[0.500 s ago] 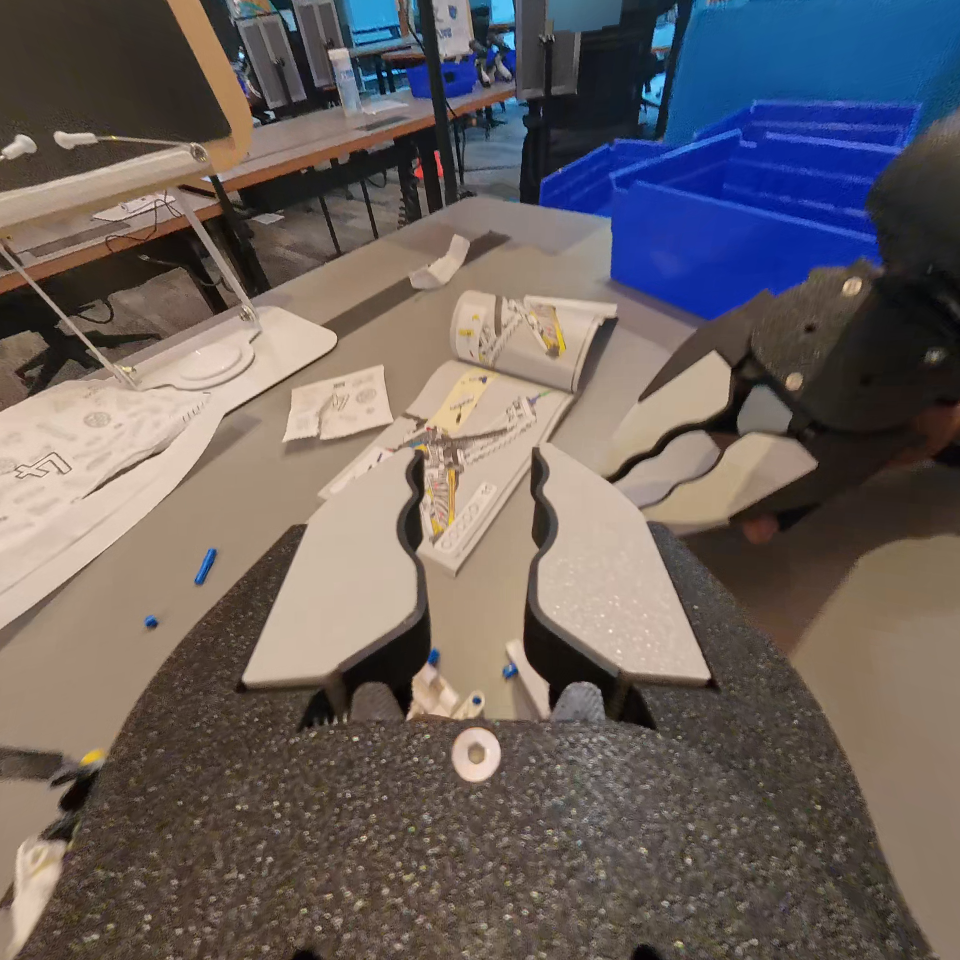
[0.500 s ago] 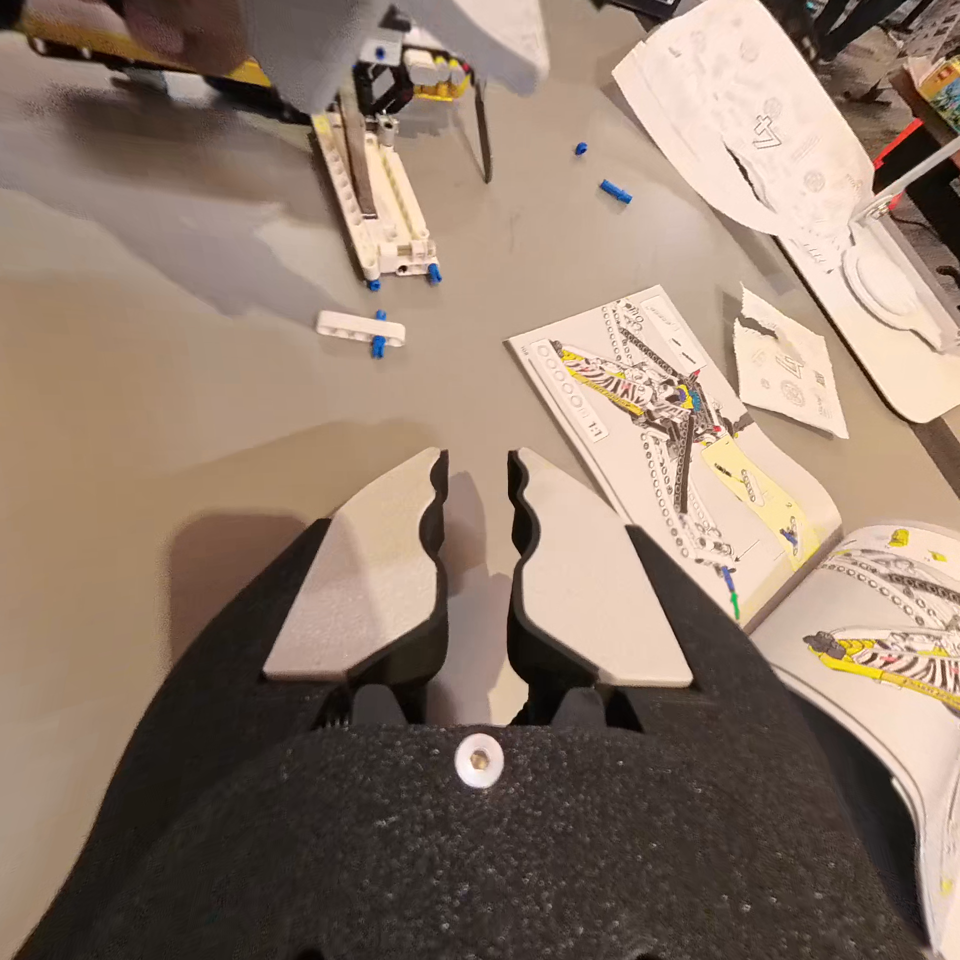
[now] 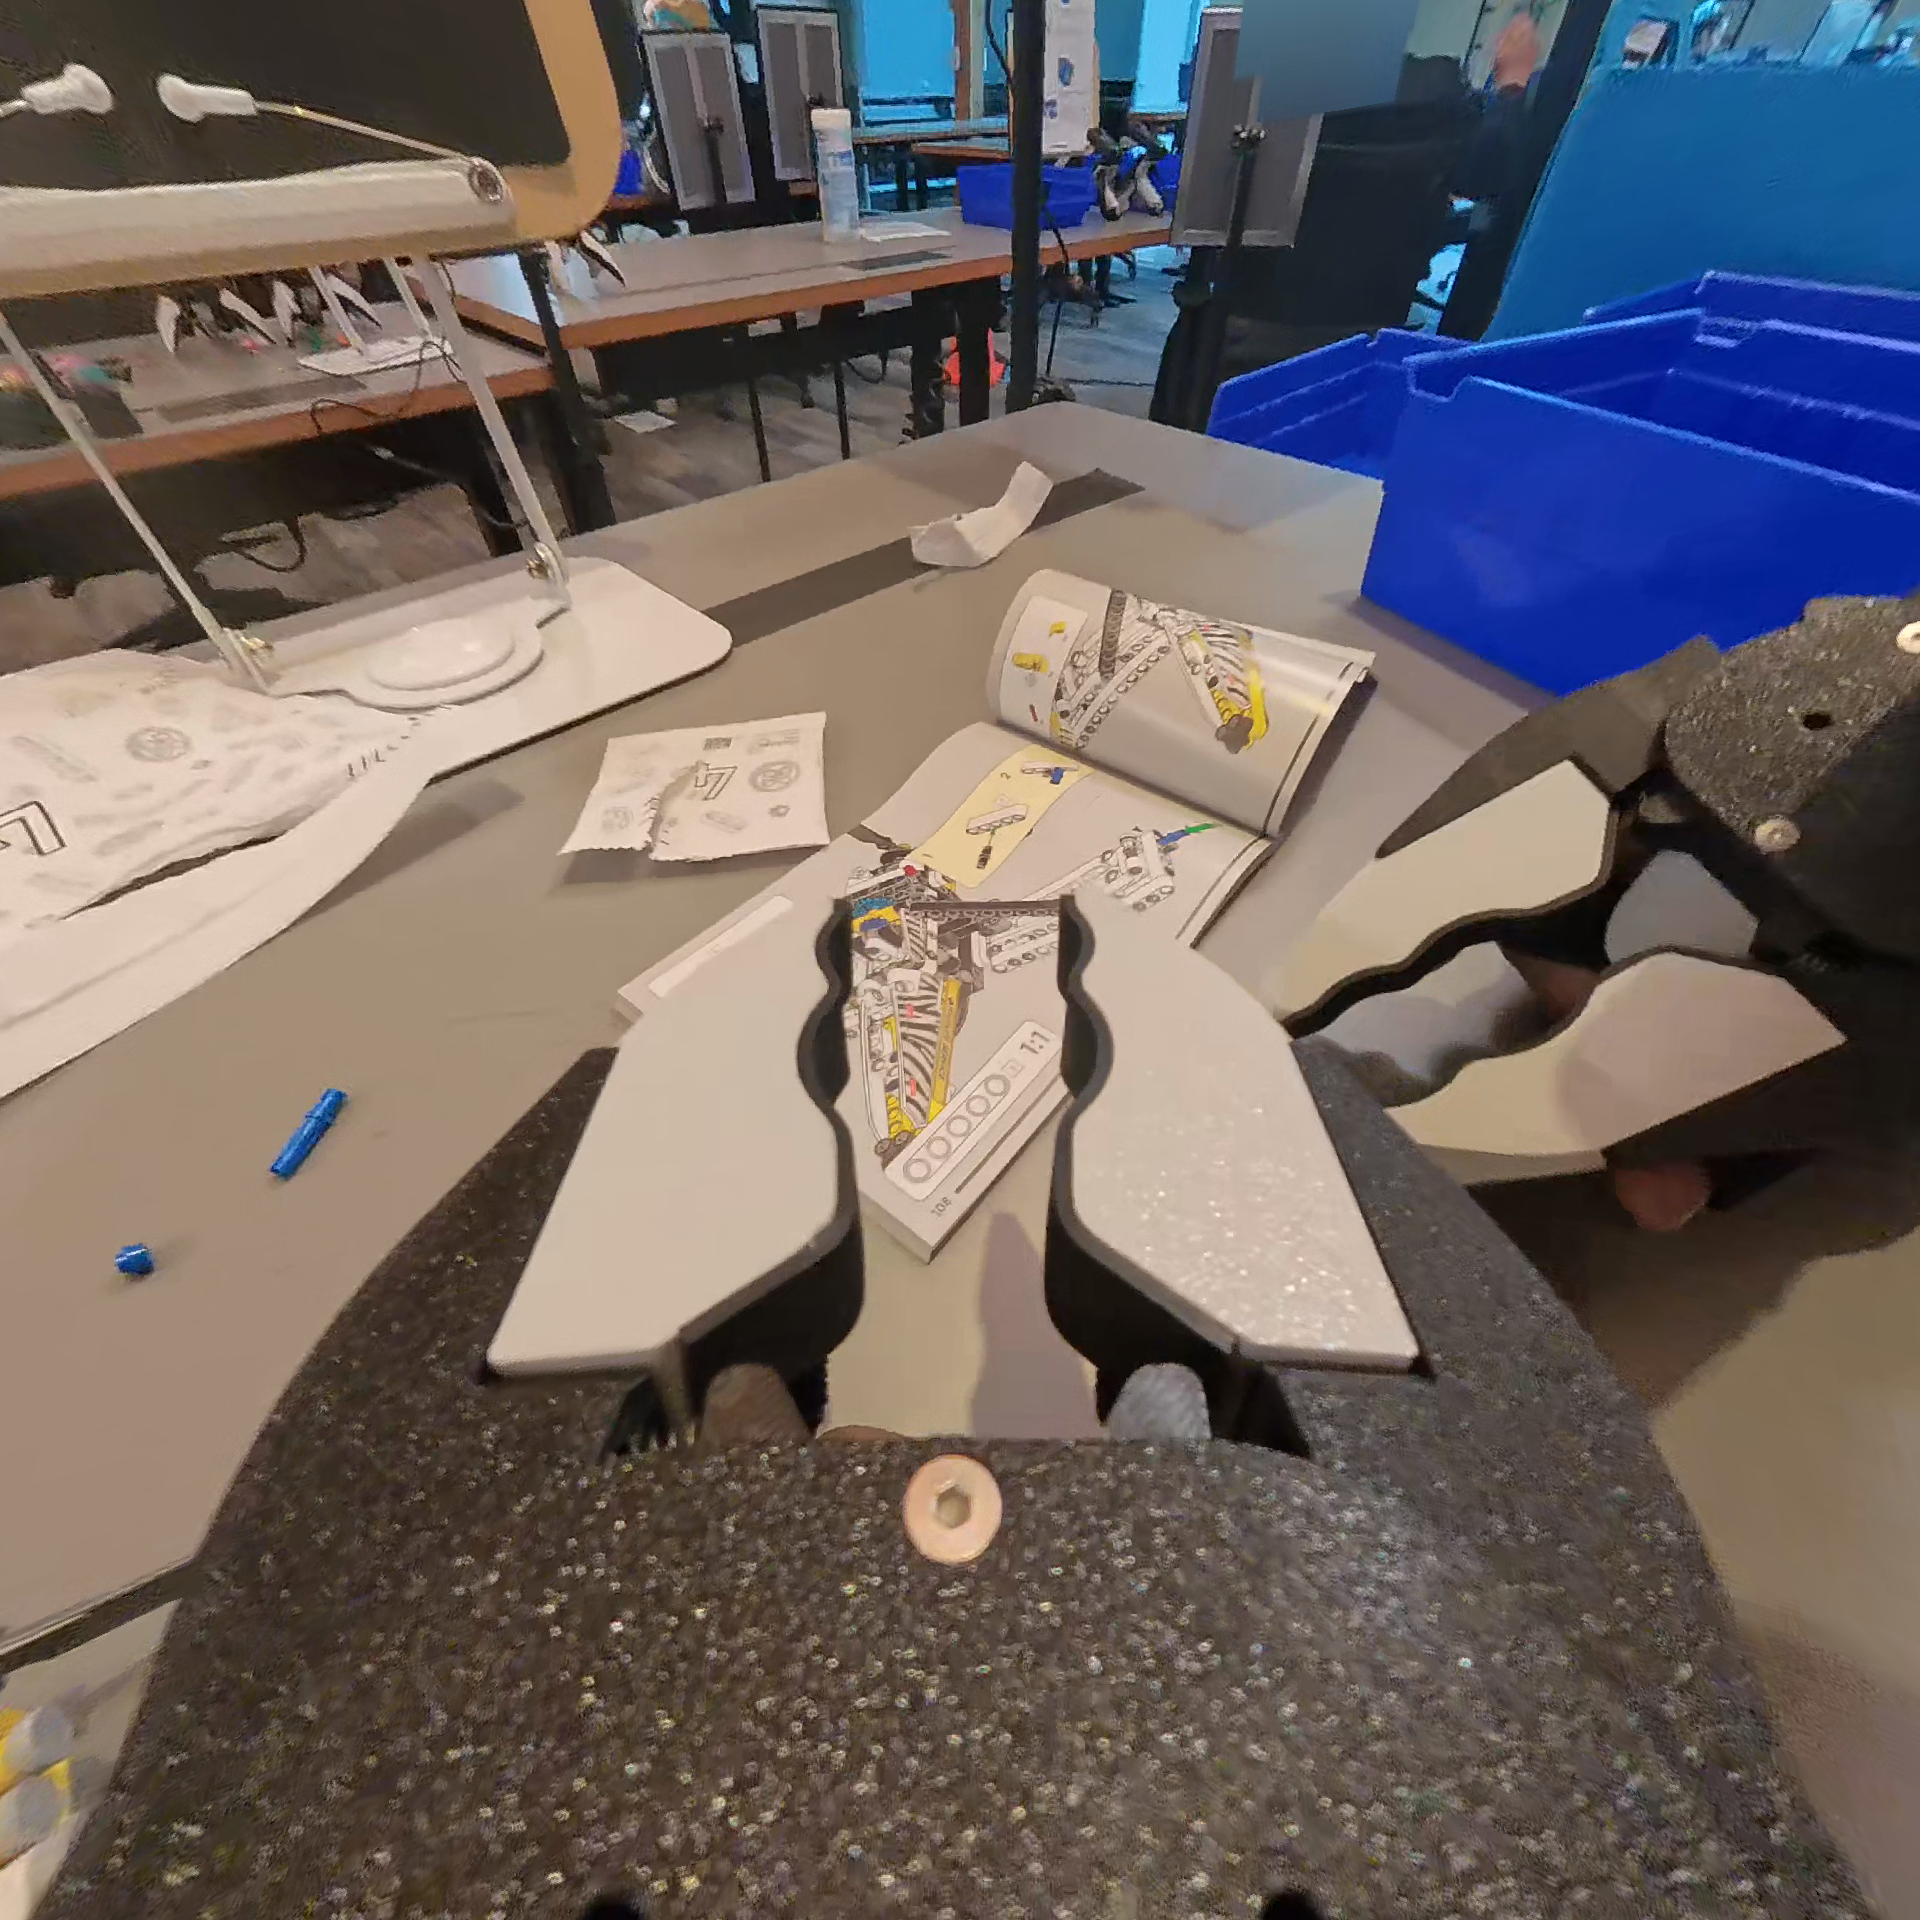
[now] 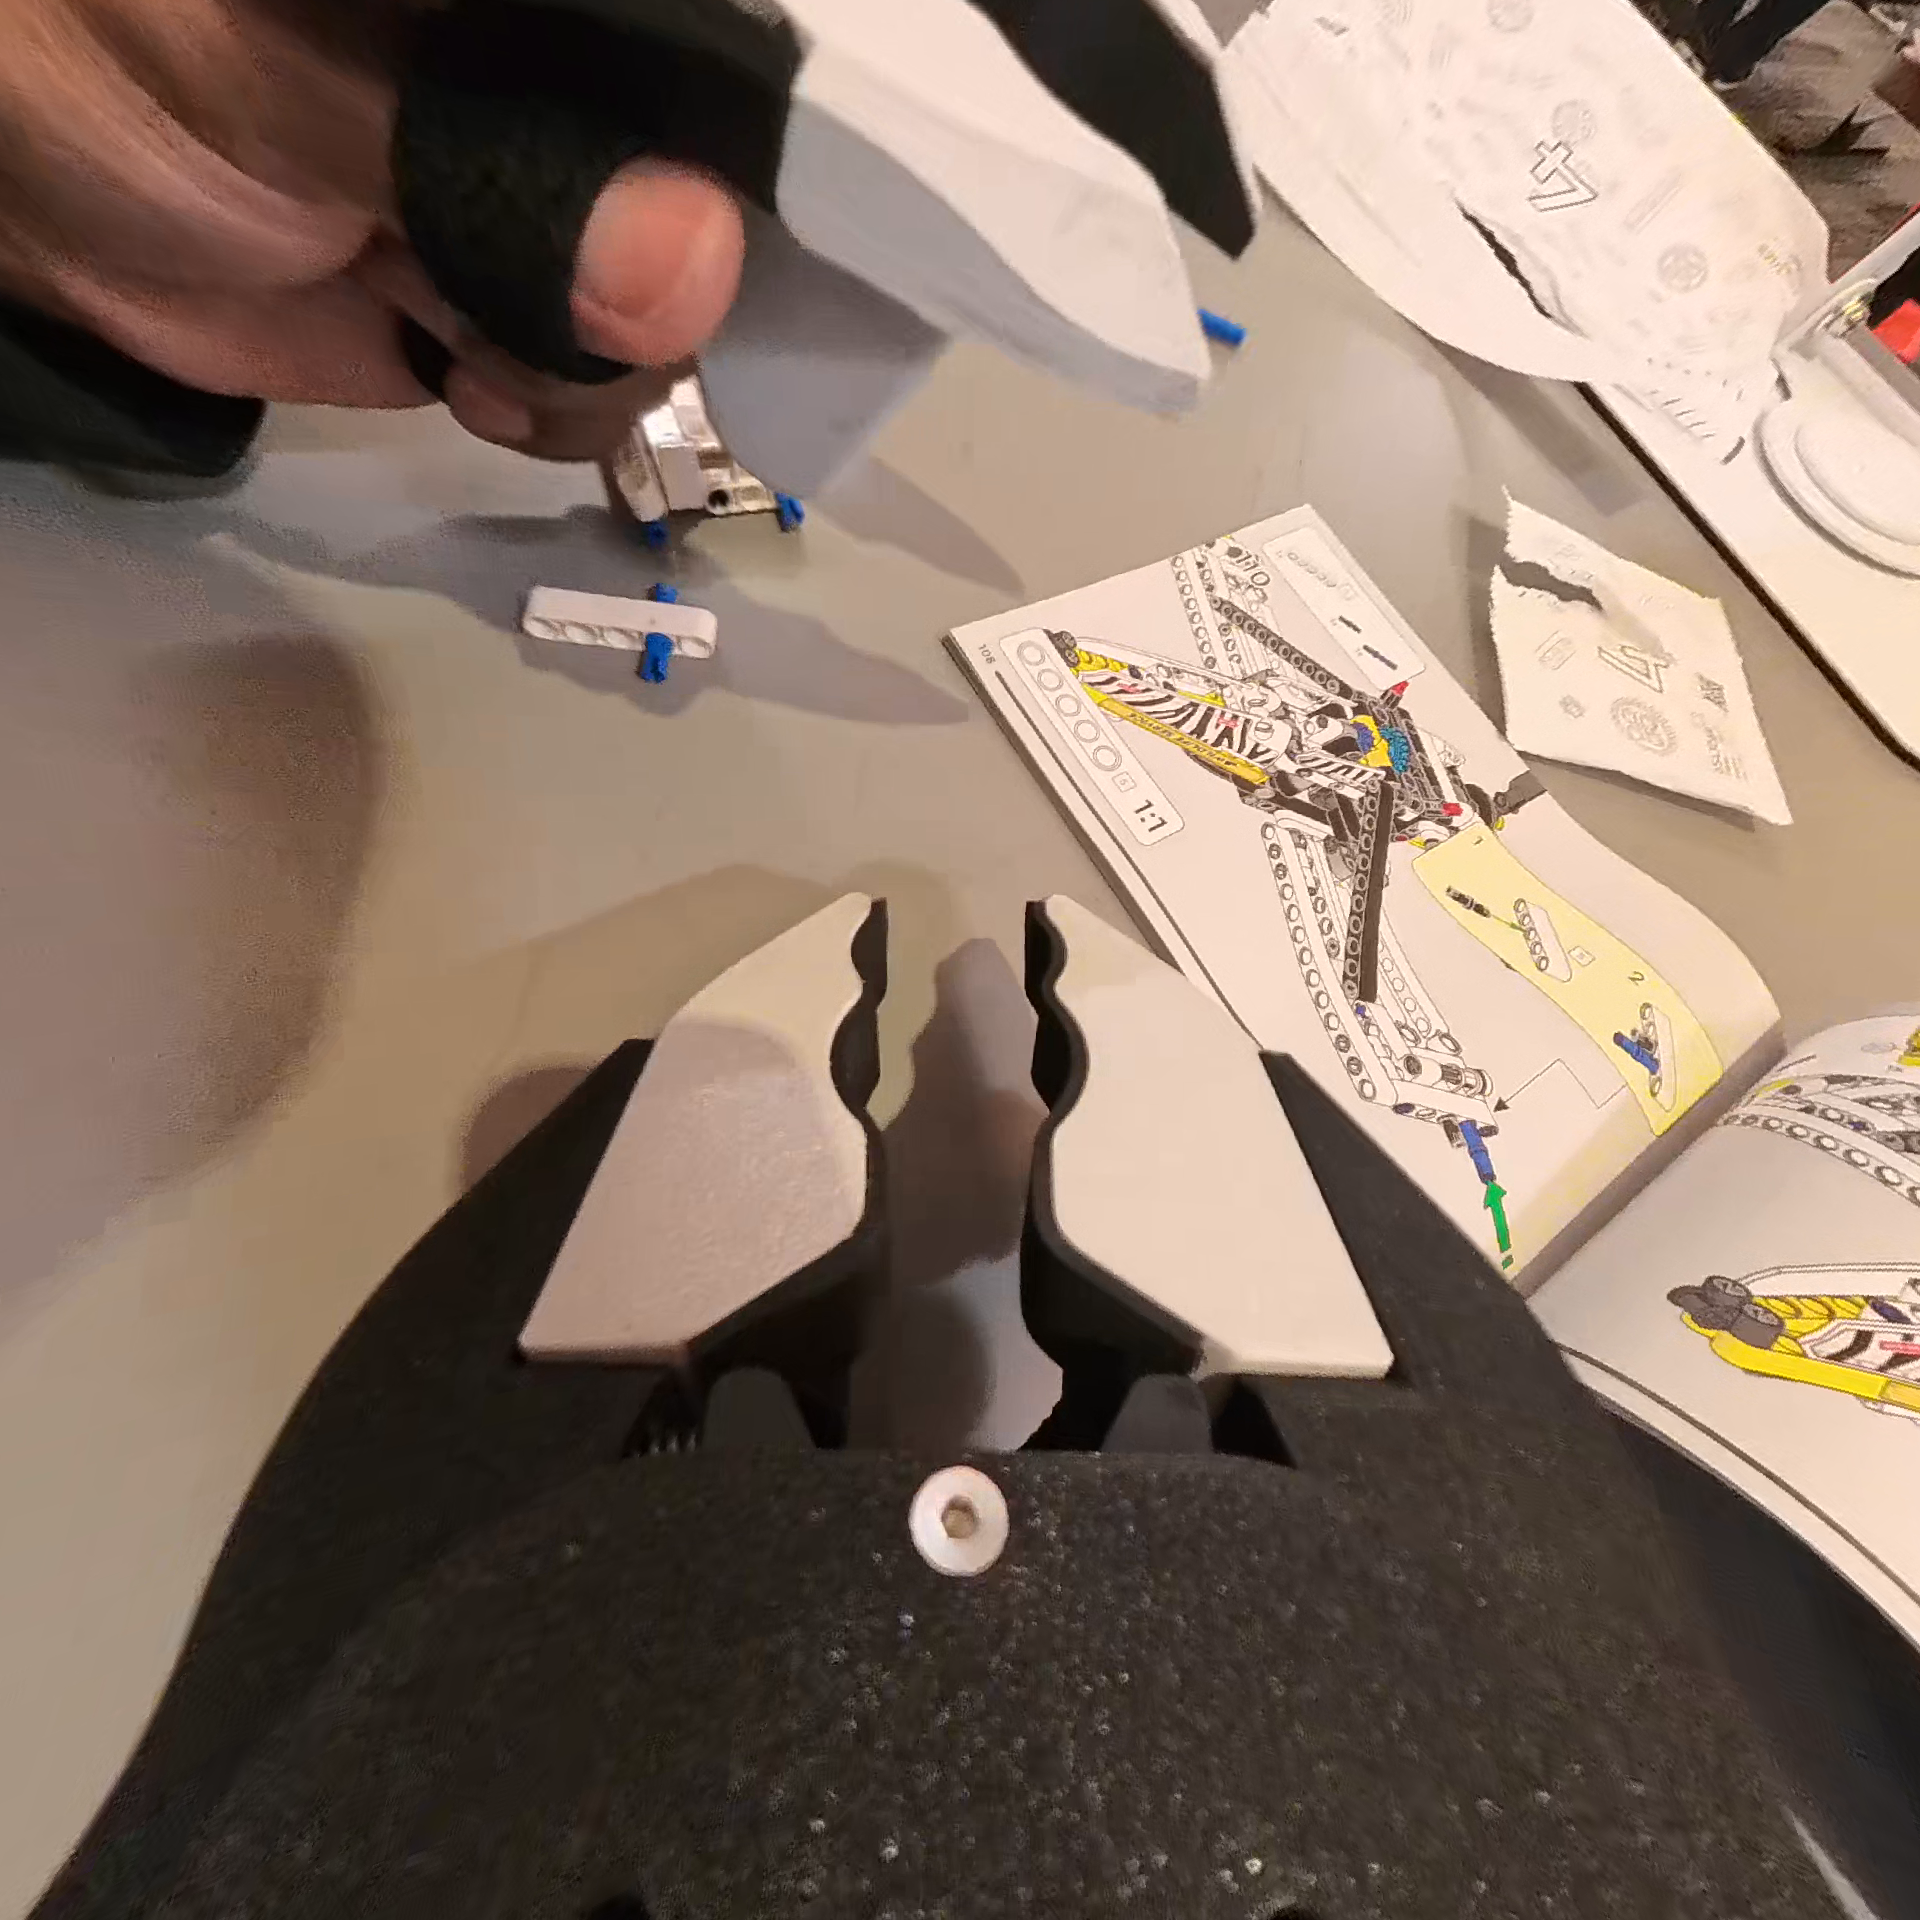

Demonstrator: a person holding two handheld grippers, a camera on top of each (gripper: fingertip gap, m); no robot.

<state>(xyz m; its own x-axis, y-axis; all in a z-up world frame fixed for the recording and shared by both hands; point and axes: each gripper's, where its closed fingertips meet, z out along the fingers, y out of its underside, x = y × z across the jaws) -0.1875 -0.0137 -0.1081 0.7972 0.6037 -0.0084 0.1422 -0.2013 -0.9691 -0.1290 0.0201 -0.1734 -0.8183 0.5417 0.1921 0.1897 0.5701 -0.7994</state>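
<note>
The smooth matt grey tabletop (image 4: 312, 935) carries a glossy paper instruction booklet (image 4: 1351, 831), a torn thin paper bag (image 3: 717, 790), and a shiny white plastic beam (image 4: 618, 623); speckled rough black gripper housing (image 3: 935, 1714).

Each gripper (image 3: 951, 914) has a speckled black, grainy body, two flat pale-grey fingers (image 3: 707, 1143) with wavy black inner pads, and one silver hex screw (image 3: 952, 1507) at centre. A hand (image 4: 343, 208) wears a black fingerless glove.
</note>
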